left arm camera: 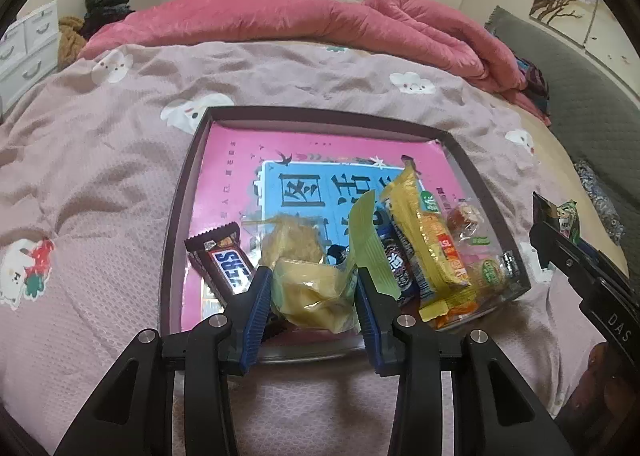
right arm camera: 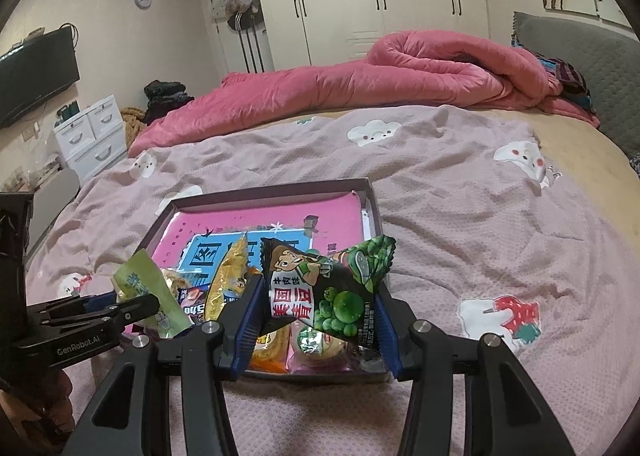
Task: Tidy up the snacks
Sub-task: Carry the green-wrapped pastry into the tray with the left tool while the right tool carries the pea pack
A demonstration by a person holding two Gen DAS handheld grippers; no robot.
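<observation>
Two snack packs are held over the tray [left arm camera: 182, 192], which lies on the bed [left arm camera: 100, 160] and serves as the landmark here. The left tongs [left arm camera: 314, 288] are clenched on a clear-wrapped yellow pastry [left arm camera: 312, 296], both blue pads pressing its sides, just above the tray's near edge. The right tongs [right arm camera: 318, 316] grasp a dark pea pack [right arm camera: 332, 288] with a cartoon figure and green peas printed on it, held above the tray's near right corner; the same pack shows small at the right edge of the left wrist view [left arm camera: 568, 218].

Inside the tray, along its near side, lies a Snickers bar [left arm camera: 224, 264] at the left, touching the left tongs' pad in the picture. Behind the held pastry sits a second round pastry [left arm camera: 292, 240]. To the right of that stands a pale green wrapper [left arm camera: 370, 240], then a dark striped pack [left arm camera: 396, 264], then a long yellow pack [left arm camera: 428, 236] leaning across the others. A clear-wrapped sweet [left arm camera: 466, 222] and a round green-label snack [left arm camera: 494, 272] fill the near right corner. The far half of the tray is bare, showing its pink and blue printed floor.

Beyond the tray a pink quilt [left arm camera: 300, 20] is bunched along the far side of the bed, with white wardrobes [right arm camera: 380, 0] behind it.
</observation>
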